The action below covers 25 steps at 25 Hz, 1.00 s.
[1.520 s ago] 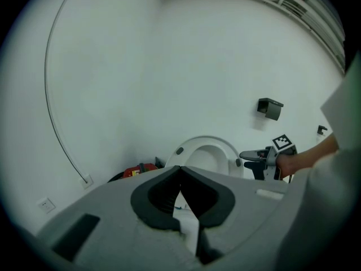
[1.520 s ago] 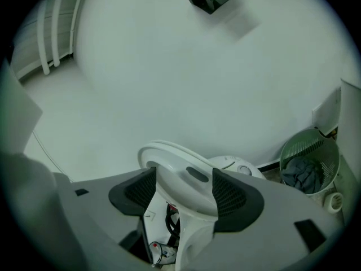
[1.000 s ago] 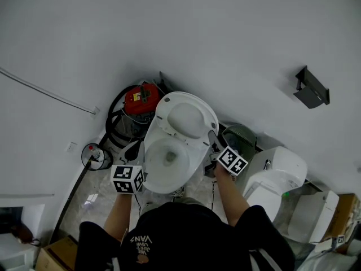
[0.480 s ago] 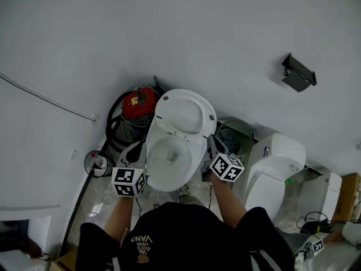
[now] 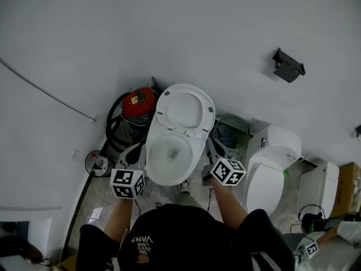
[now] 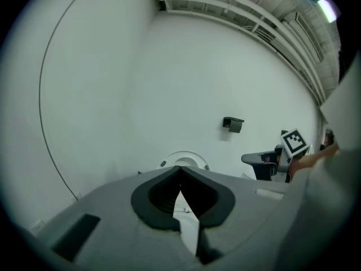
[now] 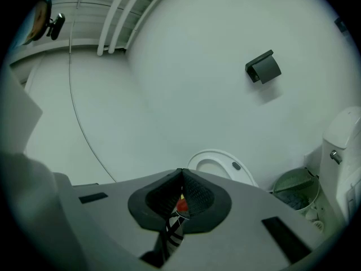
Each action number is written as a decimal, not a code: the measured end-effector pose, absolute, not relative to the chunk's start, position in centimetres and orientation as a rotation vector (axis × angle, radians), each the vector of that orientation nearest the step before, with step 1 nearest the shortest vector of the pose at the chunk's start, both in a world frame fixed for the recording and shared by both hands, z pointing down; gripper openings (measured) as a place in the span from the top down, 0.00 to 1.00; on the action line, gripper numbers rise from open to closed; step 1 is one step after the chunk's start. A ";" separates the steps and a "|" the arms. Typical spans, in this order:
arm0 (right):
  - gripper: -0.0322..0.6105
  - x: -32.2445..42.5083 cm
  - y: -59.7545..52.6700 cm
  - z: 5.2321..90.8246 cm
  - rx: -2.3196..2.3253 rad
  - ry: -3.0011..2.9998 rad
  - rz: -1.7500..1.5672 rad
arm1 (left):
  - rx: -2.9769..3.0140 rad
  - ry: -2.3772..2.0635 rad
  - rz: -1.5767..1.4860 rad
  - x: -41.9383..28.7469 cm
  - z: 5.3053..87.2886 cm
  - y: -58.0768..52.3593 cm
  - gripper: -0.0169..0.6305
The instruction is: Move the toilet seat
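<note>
A thin cable (image 5: 45, 89) runs slantwise across the white wall (image 5: 186, 27) at far left, and below it a red vacuum cleaner (image 5: 139, 101) with a coiled black hose (image 5: 113, 123) stands in the corner, touching or nearly touching the toilet's left side. The left gripper (image 5: 136, 148) is just beside the left rim of the toilet bowl (image 5: 169, 157), its jaws pressed together with nothing between them (image 6: 180, 169). The toilet seat (image 5: 184, 110) is raised, standing upright behind the bowl against the wall. The right gripper (image 5: 213, 147) sits just off the bowl's right rim, its jaws likewise together on nothing (image 7: 181, 172). To its right are a mesh wastebasket (image 5: 231, 131), then a second toilet (image 5: 272, 165), and a black wall bracket (image 5: 288, 65) higher up.
</note>
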State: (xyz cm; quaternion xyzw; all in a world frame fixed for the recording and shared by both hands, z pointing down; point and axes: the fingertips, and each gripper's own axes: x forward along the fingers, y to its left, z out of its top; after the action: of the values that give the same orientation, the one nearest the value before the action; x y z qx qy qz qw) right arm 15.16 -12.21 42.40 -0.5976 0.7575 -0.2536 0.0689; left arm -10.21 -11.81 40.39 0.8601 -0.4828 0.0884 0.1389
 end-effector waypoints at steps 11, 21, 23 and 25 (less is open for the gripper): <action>0.95 10.3 -4.9 41.8 -1.784 2.330 -0.762 | 2.518 -1.359 0.258 -13.5 40.1 -5.3 0.97; 0.95 7.9 -1.6 41.5 -1.790 2.377 -0.748 | 2.527 -1.315 0.238 -15.4 40.2 -3.0 0.97; 0.95 7.6 -1.4 41.5 -1.790 2.382 -0.742 | 2.537 -1.316 0.246 -15.7 40.2 -2.8 0.97; 0.95 7.3 -1.3 41.4 -1.787 2.388 -0.738 | 2.545 -1.316 0.250 -16.0 40.2 -2.6 0.97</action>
State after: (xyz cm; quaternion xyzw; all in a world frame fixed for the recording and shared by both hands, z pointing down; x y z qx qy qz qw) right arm 7.26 -1.28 41.44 -0.5812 0.7768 -0.2400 0.0347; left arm -15.99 -2.64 40.21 0.8771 -0.4535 0.0863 0.1327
